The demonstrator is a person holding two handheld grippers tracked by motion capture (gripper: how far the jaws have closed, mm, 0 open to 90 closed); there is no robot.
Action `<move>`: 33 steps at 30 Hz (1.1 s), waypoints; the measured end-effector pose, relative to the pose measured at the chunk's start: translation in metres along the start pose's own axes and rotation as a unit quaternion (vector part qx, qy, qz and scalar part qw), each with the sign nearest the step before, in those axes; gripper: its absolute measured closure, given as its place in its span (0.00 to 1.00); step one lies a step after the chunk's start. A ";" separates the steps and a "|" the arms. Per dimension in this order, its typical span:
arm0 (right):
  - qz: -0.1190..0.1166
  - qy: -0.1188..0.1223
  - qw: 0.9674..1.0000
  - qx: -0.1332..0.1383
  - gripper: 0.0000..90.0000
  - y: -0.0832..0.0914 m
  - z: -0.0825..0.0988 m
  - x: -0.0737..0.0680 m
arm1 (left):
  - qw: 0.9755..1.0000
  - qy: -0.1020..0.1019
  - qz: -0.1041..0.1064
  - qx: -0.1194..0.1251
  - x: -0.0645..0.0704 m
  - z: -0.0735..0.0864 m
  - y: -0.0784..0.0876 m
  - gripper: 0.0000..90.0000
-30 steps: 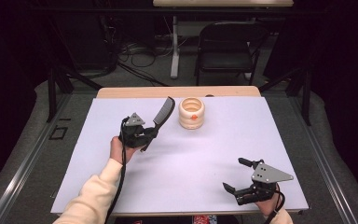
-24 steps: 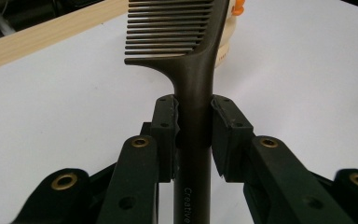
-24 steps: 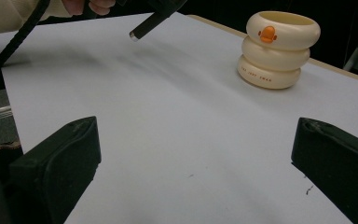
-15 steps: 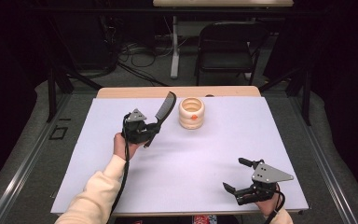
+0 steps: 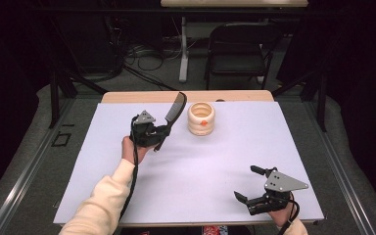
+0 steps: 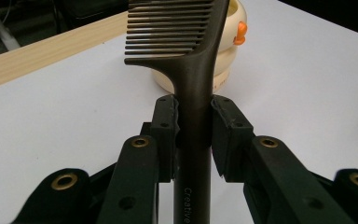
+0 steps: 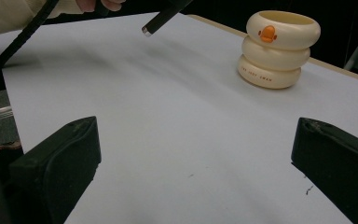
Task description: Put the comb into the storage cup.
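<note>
A dark brown, nearly black plastic comb carries small pale lettering on its handle. The cream-coloured ringed holder near the desk's far edge has an orange beak-like mark and faint brownish print, too small to read. The desk's white cover leaves a pale wood strip showing at the far edge.

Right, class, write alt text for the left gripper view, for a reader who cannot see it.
A dark brown comb stands upright, its handle clamped between the two black jaws of the left gripper, teeth pointing left at the top. Behind it on the white table sits a cream ring-stacked holder with an orange duck bill.
</note>
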State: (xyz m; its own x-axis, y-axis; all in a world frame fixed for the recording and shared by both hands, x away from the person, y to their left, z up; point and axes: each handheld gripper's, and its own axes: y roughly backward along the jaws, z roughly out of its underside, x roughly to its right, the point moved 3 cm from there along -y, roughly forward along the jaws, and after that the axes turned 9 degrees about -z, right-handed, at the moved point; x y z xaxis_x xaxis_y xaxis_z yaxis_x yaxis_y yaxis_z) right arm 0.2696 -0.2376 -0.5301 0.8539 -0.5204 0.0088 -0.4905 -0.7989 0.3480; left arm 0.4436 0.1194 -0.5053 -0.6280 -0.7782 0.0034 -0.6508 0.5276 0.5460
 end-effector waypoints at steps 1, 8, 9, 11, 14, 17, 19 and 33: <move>0.000 0.000 1.000 0.000 0.01 0.000 0.000 0.000 | 1.000 0.000 0.000 0.000 0.000 0.000 0.000 0.81; -0.001 0.000 1.000 0.000 0.01 0.000 0.000 0.000 | 1.000 0.005 0.000 0.006 0.000 -0.005 -0.003 0.81; -0.001 0.000 1.000 0.000 0.01 0.000 0.000 0.000 | 1.000 0.004 0.001 0.006 0.000 -0.005 -0.004 0.81; -0.001 -0.001 1.000 0.000 0.01 0.000 0.000 0.000 | 1.000 0.005 0.002 0.007 0.000 -0.007 -0.004 0.81; -0.002 -0.001 1.000 -0.001 0.01 0.000 0.000 0.000 | 1.000 0.008 0.005 0.012 0.000 -0.010 -0.005 0.81; -0.001 -0.003 1.000 0.001 0.00 0.000 0.000 0.000 | 1.000 0.008 0.006 0.014 0.002 -0.014 -0.005 0.81; -0.001 -0.004 1.000 0.001 0.00 0.000 0.000 0.000 | 1.000 0.007 0.006 0.016 0.002 -0.016 -0.006 0.81; -0.001 -0.005 1.000 0.000 0.00 0.000 0.000 0.001 | 0.999 0.008 0.009 0.033 0.005 -0.029 -0.009 0.81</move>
State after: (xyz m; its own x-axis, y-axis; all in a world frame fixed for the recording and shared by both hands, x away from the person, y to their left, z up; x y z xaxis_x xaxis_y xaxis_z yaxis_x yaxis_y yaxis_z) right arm 0.2702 -0.2378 -0.5305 0.8526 -0.5225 -0.0020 -0.4893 -0.7997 0.3480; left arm 0.4587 0.1005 -0.4864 -0.6338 -0.7730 0.0268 -0.6663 0.5632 0.4887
